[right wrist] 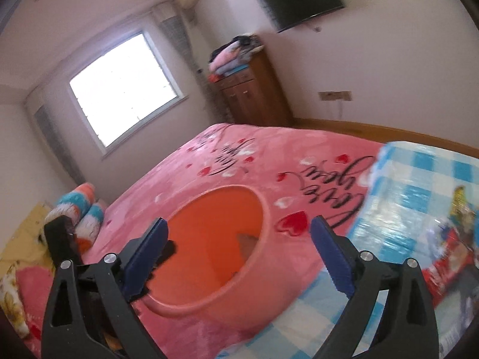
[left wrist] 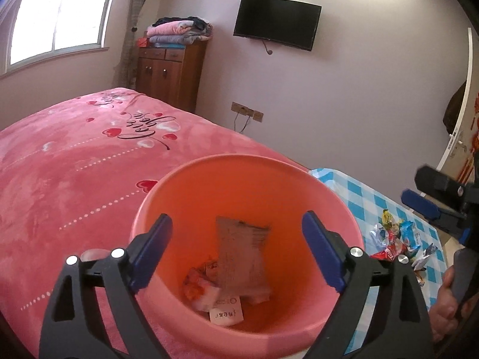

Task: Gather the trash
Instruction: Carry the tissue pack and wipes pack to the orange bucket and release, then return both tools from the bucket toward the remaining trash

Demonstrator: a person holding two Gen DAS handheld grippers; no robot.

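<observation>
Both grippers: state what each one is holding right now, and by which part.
Nothing is held. The left gripper stands open above the pink bin, with the brown wrapper loose inside. The right gripper is open and empty too.

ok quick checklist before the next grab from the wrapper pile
1. Left gripper empty, jaws open over the orange basin: ok.
2. Right gripper empty, jaws open: ok.
3. Brown wrapper inside the basin, clear of the pads: ok.
4. Wrapper pile left on the blue checked cloth, so collecting is unfinished: not ok.
5. Basin sits steady on the pink bedspread: cannot tell.
6. Sharp sight of the pile from the right wrist view: not ok, blurred.
</observation>
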